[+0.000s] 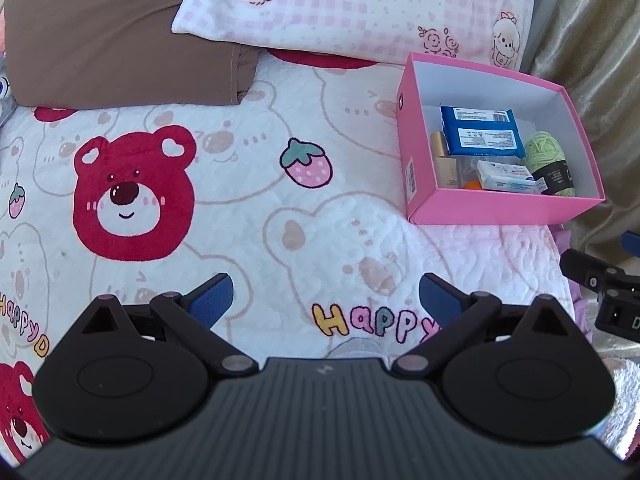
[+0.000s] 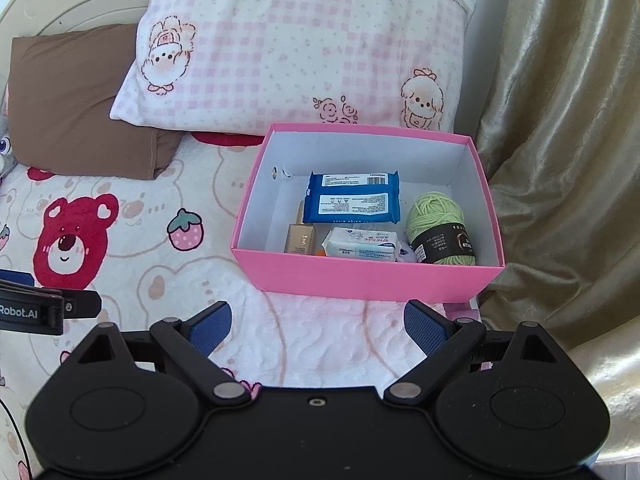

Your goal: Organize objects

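Pink box (image 2: 360, 280) (filled) | right view alone shows headboard (image 2: 60, 4) | both hand-held grippers wide, empty

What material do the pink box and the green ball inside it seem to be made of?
Pink box: likely cardboard with a matte finish, judging by its thin, flat walls, folded edges and white interior. Green ball: apparently yarn, with soft wound strands visible and a dark paper-like band.
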Tool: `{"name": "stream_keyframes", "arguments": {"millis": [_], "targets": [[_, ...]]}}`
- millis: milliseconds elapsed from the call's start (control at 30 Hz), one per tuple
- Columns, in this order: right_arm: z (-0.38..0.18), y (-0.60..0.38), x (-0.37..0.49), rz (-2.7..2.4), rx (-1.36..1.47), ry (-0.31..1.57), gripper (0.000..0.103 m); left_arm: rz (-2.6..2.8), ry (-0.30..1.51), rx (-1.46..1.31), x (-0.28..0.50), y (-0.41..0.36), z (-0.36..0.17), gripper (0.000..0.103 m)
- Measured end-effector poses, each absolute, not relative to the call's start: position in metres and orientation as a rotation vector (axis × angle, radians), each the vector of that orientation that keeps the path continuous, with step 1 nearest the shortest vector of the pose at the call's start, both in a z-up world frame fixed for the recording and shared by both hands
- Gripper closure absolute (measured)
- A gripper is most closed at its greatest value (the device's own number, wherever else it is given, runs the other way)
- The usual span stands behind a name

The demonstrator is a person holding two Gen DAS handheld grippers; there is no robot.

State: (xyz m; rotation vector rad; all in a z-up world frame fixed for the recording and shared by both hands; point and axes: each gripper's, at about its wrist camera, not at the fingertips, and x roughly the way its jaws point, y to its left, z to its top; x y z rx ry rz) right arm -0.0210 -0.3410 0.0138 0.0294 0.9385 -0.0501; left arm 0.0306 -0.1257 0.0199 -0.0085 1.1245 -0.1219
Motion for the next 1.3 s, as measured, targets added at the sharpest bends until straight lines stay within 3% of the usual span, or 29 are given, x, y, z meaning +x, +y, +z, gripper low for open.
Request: {"name": "stream_keyframes", "arguments": {"millis": [1300], "targets": [[0.016, -0.341, -0.023, -0.083, -0.015, 0.962, 0.008, -0.063, 1.190, -0.007, 0.033, -0.121, 0.008, 0.002]]}}
